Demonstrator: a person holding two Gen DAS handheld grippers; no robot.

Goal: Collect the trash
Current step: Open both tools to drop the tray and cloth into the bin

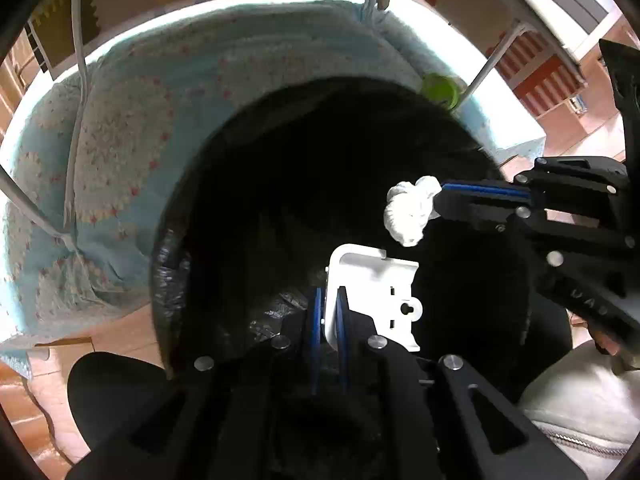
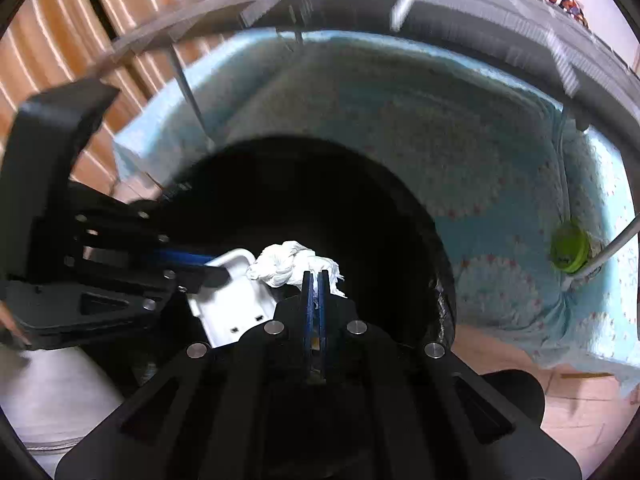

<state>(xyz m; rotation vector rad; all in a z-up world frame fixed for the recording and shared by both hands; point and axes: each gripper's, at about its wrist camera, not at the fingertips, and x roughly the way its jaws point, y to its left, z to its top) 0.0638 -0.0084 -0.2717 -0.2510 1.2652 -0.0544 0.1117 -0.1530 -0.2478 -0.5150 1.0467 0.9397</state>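
Both tools point steeply down over the dark mouth of a black bin bag (image 1: 248,184). Left tool (image 1: 329,308): its blue-padded fingers (image 1: 317,320) are clamped on the edge of a white plastic piece (image 1: 376,292), a moulded bracket-like part with small slots and a round hole, which sticks out ahead and to the right of the fingertips. In the right wrist view the same white plastic piece (image 2: 228,300) shows just left of the right tool, gripped by the left tool (image 2: 218,268) that reaches in from the left.

Right tool (image 2: 316,280): its jaws are pressed together on a crumpled white tissue (image 2: 292,266), which bulges out past the fingertips and up to the left. From the left wrist view the right tool (image 1: 442,200) comes in from the right side, with the crumpled white tissue (image 1: 410,212) bunched at its tip, just above and right of the plastic piece; the two items are close, and I cannot tell whether they touch.

Beyond both tools, the bag's opening fills the middle of each view, its crinkled rim (image 1: 170,264) catching light on the left. Farther out, behind the bag, hangs a light blue patterned cloth (image 1: 132,128) draped over a frame with white metal legs (image 1: 78,40). A green round object (image 2: 568,250) sits against the cloth, well to the right of the right tool. Reddish tiled floor (image 1: 48,408) shows at the lower left.
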